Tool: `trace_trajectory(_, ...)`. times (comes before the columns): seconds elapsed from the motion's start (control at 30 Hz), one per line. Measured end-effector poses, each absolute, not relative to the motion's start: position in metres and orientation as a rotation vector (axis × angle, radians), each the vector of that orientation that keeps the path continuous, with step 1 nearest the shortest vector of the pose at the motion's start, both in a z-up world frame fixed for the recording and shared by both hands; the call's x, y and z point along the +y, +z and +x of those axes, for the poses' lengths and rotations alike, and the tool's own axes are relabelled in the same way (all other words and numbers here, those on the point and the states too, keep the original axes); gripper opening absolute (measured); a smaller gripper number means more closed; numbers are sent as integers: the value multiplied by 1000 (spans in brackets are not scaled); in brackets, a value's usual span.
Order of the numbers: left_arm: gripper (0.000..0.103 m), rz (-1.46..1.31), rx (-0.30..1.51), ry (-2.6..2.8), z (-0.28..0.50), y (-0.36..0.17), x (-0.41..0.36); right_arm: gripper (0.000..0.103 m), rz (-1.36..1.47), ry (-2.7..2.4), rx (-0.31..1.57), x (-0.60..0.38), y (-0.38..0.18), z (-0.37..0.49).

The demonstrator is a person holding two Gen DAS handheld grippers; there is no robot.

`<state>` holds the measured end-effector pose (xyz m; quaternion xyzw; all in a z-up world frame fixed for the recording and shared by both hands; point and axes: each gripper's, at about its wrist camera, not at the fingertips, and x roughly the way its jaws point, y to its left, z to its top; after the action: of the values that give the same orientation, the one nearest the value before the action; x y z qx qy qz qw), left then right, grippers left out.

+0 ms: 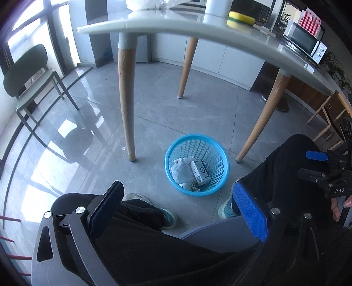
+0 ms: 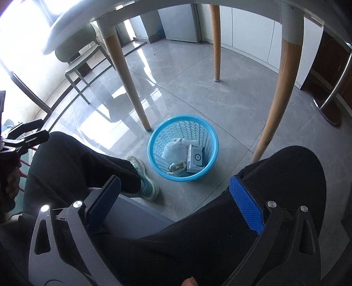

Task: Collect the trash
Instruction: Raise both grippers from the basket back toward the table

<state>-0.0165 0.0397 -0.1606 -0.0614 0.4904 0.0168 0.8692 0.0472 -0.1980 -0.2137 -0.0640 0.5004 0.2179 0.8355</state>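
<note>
Blue basket [image 1: 197, 165] below empty left hand-held gripper [image 1: 182, 198]

Grey floor [image 1: 198, 105] bears blue basket [image 1: 222, 161] (trash inside).

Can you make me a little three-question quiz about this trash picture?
1. True or false: the blue basket is empty.
2. Where does the yellow sponge lie? A) on the floor B) on the table C) in the basket
3. What does the left gripper hold?

Key: 1. False: a white box and a crumpled white bag lie inside. 2. B. 3. Nothing; it is open.
</note>
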Motion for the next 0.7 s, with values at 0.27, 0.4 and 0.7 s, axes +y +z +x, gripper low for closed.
trace_trajectory(0.27,97,-98,845,40,-29,-101,36,94,-128,472,820,-211,-140,14)
trace_trajectory(0.4,97,-49,787,39,-30,-83,31,94,-90,476,767,-215,-107,13)
trace_trajectory(0.7,97,-38,714,53,-15,-41,29,94,-39,464,644,-216,-37,27)
